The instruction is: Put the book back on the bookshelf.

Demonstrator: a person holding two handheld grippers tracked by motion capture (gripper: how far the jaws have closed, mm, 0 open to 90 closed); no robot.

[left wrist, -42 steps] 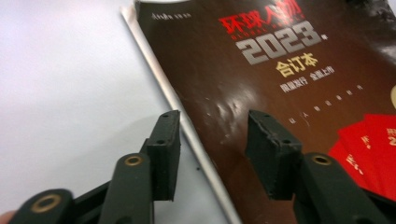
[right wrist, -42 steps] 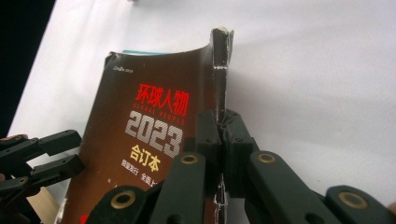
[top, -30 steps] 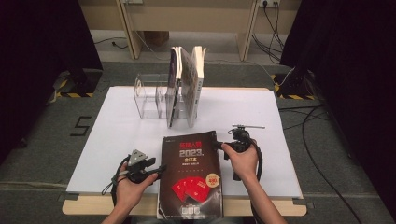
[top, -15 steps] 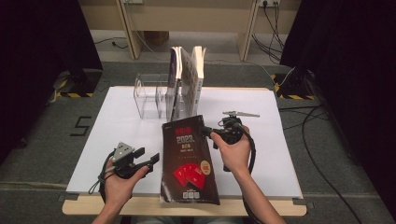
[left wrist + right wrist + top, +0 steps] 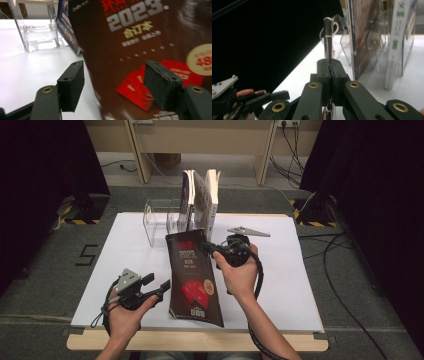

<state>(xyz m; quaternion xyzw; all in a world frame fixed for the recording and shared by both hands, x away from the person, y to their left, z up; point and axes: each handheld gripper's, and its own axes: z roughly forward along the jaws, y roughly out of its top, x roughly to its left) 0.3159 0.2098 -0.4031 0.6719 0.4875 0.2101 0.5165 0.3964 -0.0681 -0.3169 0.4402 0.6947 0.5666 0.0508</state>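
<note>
While tilting up off the table [image 5: 300, 285], magazine [image 5: 194, 275] now hangs pinched by its right edge between right gripper [image 5: 216, 251] jaws; left gripper [image 5: 156, 284] jaws just opened, empty, clear of the left edge. Ready for racking: open slots in clear rack [image 5: 159, 222] ahead, left of standing books [image 5: 200, 200].

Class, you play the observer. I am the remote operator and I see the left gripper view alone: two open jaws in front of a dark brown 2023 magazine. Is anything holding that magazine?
Observer: Yes, the right gripper is shut on the dark brown magazine's right edge, near its top.
Operator: Is the magazine flat on the table?
Observer: No, its top end is raised; the lower edge sits near the white table sheet.
Operator: Where is my left gripper?
Observer: The left gripper is beside the magazine's left edge, jaws open and just widened, nothing between them.
</note>
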